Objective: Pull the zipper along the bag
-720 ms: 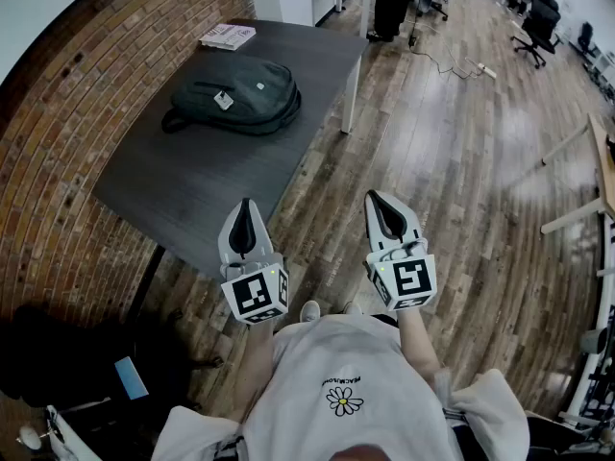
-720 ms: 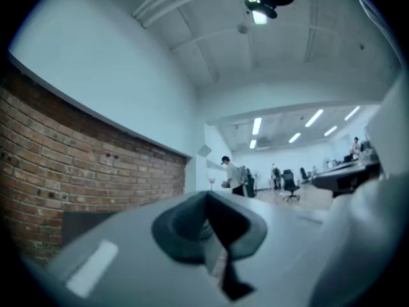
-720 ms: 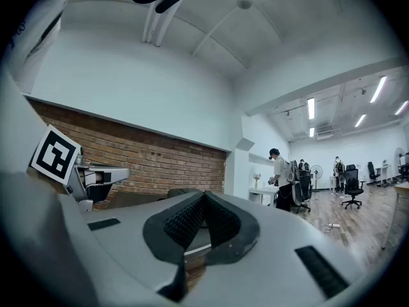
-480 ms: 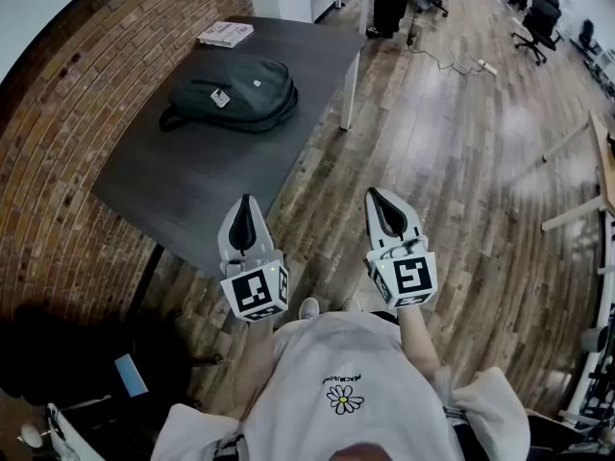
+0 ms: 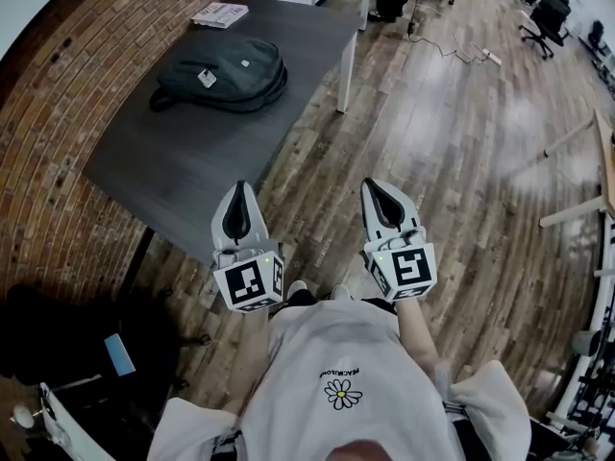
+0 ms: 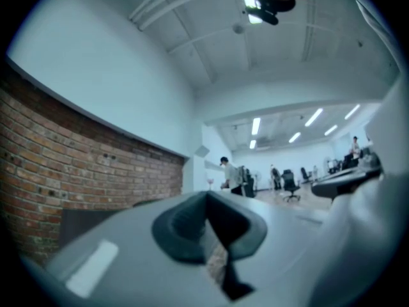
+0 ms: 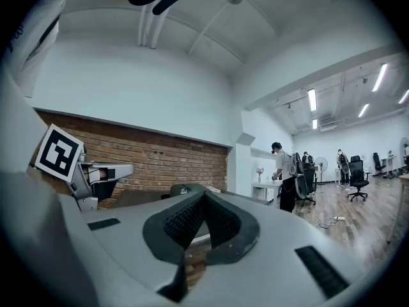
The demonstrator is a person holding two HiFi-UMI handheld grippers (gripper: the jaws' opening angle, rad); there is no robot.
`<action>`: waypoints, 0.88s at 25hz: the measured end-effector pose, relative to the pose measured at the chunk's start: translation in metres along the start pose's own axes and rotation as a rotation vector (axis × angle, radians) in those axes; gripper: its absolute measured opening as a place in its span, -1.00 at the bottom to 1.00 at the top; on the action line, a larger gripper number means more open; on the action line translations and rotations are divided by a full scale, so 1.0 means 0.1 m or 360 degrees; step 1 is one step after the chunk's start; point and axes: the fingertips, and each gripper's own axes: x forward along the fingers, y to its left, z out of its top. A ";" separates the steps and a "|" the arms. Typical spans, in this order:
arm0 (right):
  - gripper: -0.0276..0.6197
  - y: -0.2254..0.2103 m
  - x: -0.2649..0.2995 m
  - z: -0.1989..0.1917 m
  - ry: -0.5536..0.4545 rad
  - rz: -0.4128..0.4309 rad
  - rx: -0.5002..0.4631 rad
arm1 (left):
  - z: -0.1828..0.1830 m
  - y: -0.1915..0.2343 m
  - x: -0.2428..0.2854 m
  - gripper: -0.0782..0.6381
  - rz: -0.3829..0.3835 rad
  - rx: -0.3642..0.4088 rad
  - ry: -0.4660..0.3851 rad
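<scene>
Grey tabletop [image 5: 183,171] stands along the red brick wall [image 5: 48,113] at your left, wood-plank floor [image 5: 461,142] beyond. Your dark rounded fabric backpack [image 5: 231,70] lies at its far end, well apart from both tongs. Your left gripper [image 5: 238,188] and right gripper [image 5: 371,184] are pressed together on nothing. The bag's zipper is too small to make out.

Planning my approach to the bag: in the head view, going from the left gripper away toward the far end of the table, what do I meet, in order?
left gripper → bare near part of the dark table → backpack lying flat → booklet at the far end.
</scene>
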 end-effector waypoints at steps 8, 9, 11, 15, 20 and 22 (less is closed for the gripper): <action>-0.92 -0.15 -0.15 -0.24 0.0061 0.0062 0.0063 | -0.07 -0.05 -0.13 -0.77 0.0124 0.0029 0.0026; -0.92 -0.16 -0.15 -0.26 0.0062 0.0066 0.0067 | -0.09 -0.04 -0.12 -0.77 0.0136 0.0030 0.0029; -0.92 -0.19 -0.12 -0.29 0.0065 0.0073 0.0071 | -0.10 -0.03 -0.09 -0.77 0.0151 0.0032 0.0025; -0.92 -0.26 -0.02 -0.31 0.0047 0.0093 0.0084 | -0.10 -0.06 0.06 -0.77 0.0139 0.0093 -0.0009; -0.92 -0.24 0.25 -0.28 -0.0004 0.0163 0.0023 | -0.03 -0.03 0.41 -0.77 0.0104 0.0324 -0.0082; -0.92 -0.22 0.37 -0.25 -0.0006 0.0189 -0.0029 | 0.01 0.05 0.57 -0.77 0.0117 0.0313 -0.0094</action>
